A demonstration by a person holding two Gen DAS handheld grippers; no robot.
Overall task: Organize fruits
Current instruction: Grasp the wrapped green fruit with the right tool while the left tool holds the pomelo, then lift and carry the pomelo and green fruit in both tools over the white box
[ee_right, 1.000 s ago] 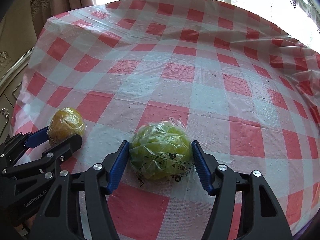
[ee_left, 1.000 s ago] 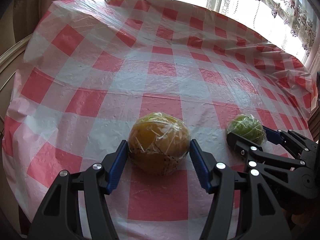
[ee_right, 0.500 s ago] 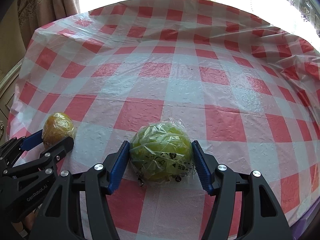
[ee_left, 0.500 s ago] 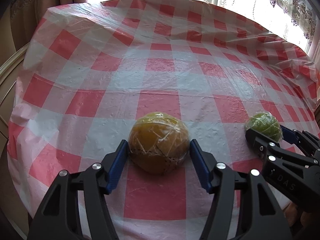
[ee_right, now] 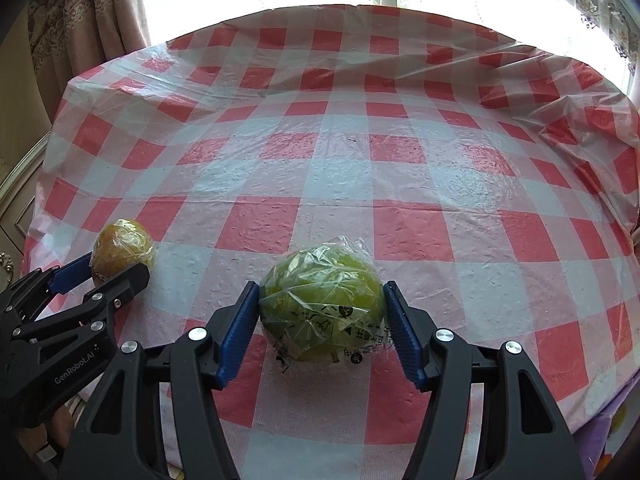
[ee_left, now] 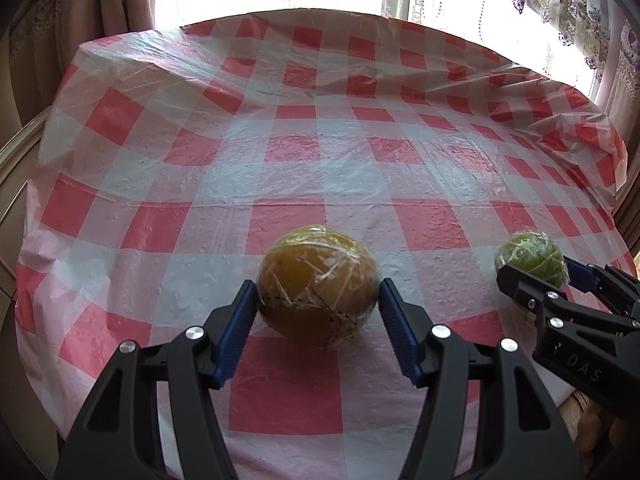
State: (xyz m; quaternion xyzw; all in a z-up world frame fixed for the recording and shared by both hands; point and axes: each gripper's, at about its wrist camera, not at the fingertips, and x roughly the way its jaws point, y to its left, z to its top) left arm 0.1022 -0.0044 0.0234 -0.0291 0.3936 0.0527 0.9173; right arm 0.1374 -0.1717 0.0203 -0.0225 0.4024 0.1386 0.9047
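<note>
An orange-coloured fruit [ee_left: 316,304] wrapped in clear film sits between the blue pads of my left gripper [ee_left: 318,285], which is shut on it low over the checked tablecloth [ee_left: 320,152]. A green fruit [ee_right: 320,312] in a printed clear bag is clamped the same way by my right gripper [ee_right: 320,286]. In the left wrist view the right gripper [ee_left: 538,270] and its green fruit [ee_left: 528,254] are at the right edge. In the right wrist view the left gripper [ee_right: 114,266] and the orange fruit [ee_right: 122,244] are at the left. Whether either fruit rests on the cloth I cannot tell.
The round table carries a red and white checked cloth under crinkled plastic [ee_right: 360,152]. A bright window with patterned curtains [ee_right: 80,20] stands behind it, and a pale cabinet [ee_right: 16,184] lies off the left rim. Near the bottom right is something purple [ee_right: 612,428].
The right gripper with the green fruit has slid to the right, away from the left gripper, widening the gap between the two fruits. Both views now show more of the window.
</note>
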